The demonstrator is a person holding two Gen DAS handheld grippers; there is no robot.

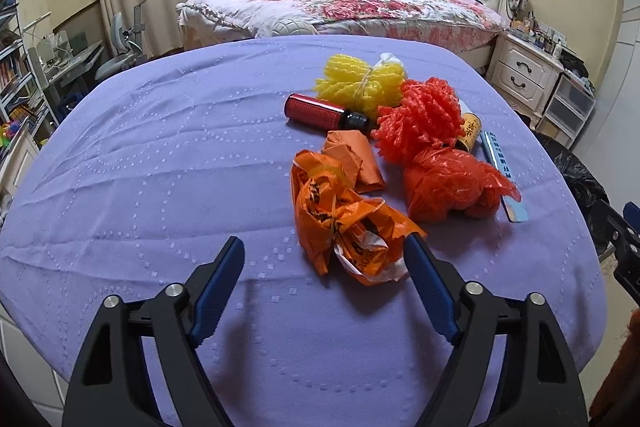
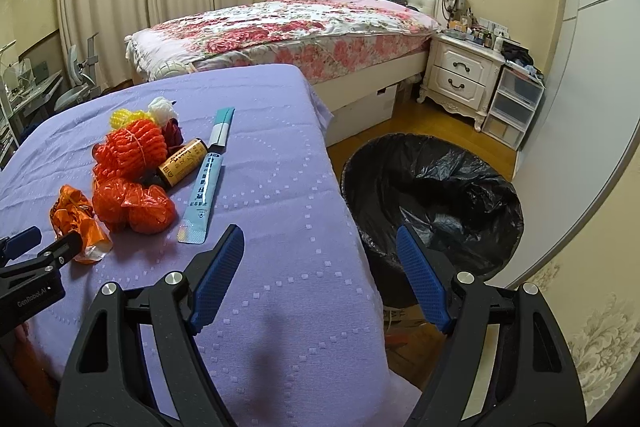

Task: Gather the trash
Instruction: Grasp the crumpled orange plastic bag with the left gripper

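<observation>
Trash lies on a purple-clothed table: an orange plastic bag, an orange paper wad, a red plastic bag, red foam net, yellow foam net, a red bottle, a yellow-labelled bottle and a blue sachet. My left gripper is open, its right finger beside the orange bag. My right gripper is open and empty over the table's right edge, near a bin with a black liner.
A bed with a floral quilt stands behind the table. A white nightstand and plastic drawers are at the right. A desk and chair are at the left. The bin stands on the wooden floor.
</observation>
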